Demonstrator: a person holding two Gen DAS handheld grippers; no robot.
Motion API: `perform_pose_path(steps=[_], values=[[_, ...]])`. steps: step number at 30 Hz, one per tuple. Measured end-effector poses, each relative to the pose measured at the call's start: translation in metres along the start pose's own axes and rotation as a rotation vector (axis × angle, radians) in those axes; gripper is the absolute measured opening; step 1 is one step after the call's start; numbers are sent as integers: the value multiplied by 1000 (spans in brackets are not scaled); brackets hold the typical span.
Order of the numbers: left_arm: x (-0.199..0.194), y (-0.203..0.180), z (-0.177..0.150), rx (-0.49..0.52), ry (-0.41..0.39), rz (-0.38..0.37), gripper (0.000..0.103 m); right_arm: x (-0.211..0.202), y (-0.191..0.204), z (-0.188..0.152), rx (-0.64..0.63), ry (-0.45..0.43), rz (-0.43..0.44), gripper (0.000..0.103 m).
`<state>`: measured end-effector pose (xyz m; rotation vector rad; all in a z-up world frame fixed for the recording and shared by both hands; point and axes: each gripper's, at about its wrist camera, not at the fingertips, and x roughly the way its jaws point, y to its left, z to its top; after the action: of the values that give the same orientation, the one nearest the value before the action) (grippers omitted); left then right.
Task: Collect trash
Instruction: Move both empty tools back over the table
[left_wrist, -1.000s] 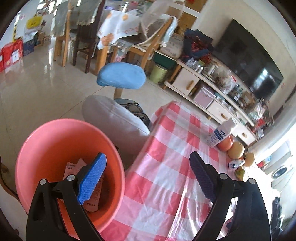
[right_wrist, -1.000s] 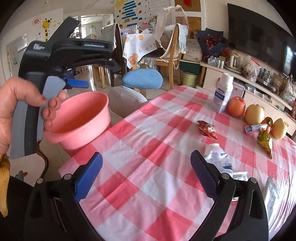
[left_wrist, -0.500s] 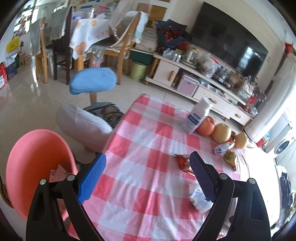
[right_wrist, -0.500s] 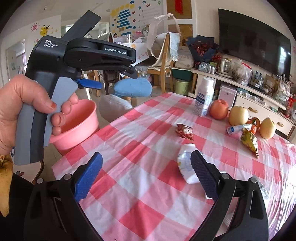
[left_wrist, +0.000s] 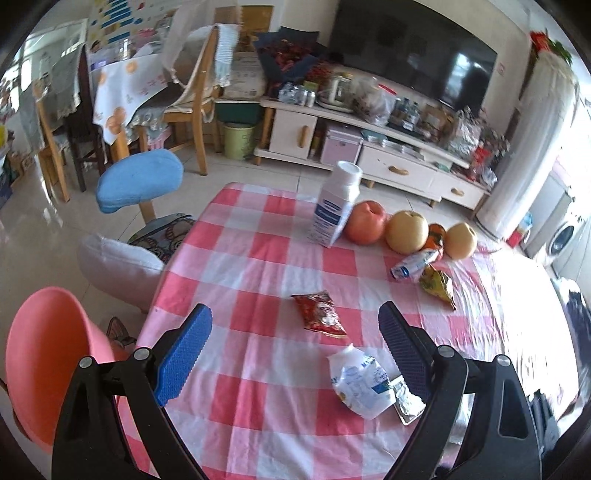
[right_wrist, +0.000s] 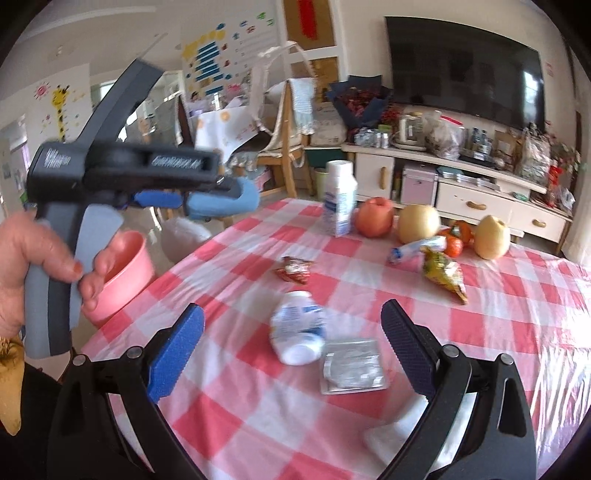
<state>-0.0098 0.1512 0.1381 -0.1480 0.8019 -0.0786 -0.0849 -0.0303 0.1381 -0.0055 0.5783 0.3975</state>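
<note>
Lying between both gaping, empty tongs (left_wrist: 291, 350) (right_wrist: 291, 343), crumpled white wrapper (left_wrist: 360, 387) rests on table.

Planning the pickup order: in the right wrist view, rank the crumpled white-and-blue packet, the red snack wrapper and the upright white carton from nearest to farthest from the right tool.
1. Crumpled white-and-blue packet, between the open right tool's fingers, beside a silver foil sachet.
2. Red snack wrapper, mid-table, beyond the packet.
3. Upright white carton, far edge, left of the apple.

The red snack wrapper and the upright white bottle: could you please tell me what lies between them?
Only bare checked tablecloth lies between the red snack wrapper and the white bottle; both wrist views show it.
</note>
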Motion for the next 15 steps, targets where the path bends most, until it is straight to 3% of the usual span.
perform_pose_path(steps=[15], values=[[27,-64,-7,195,75,-52,91,-20,-103,2,171,-6,-151,99]])
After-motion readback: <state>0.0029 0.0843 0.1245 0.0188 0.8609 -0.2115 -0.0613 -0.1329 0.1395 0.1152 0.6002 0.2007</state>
